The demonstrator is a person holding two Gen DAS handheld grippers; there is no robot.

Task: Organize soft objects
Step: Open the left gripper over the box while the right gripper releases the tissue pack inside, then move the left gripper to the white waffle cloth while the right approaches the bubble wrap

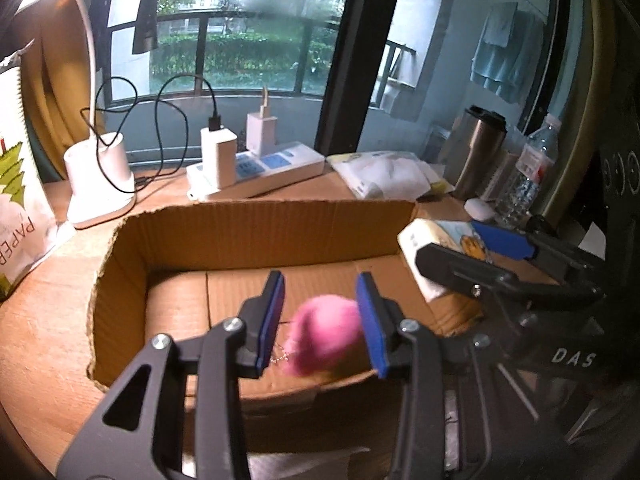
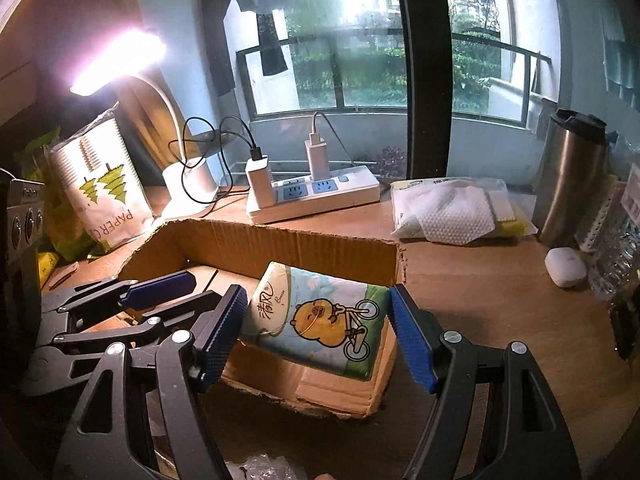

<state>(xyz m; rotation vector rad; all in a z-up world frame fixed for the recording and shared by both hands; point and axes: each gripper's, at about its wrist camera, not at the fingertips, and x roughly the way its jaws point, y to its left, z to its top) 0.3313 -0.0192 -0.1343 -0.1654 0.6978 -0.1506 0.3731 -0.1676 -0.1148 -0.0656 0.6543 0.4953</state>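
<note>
An open cardboard box (image 1: pixel 256 220) sits on the wooden desk. A blurred pink fluffy ball (image 1: pixel 326 334) is between the pads of my left gripper (image 1: pixel 320 320), above the box floor; the jaws stand wider than the ball, open. My right gripper (image 2: pixel 316 336) holds a tissue pack (image 2: pixel 320 320) with a cartoon bear on a bicycle over the box's right end (image 2: pixel 280 240); both pads touch its sides. The pack (image 1: pixel 440 240) and right gripper (image 1: pixel 480 256) also show in the left wrist view. The left gripper (image 2: pixel 160 296) shows at the left of the right wrist view.
Behind the box are a white power strip (image 2: pixel 320 196) with chargers, a lamp base (image 1: pixel 100 180), a paper bag (image 2: pixel 104 192), a wipes packet (image 2: pixel 452 208), a steel tumbler (image 2: pixel 572 184), a water bottle (image 1: pixel 528 172) and a white earbud case (image 2: pixel 566 266).
</note>
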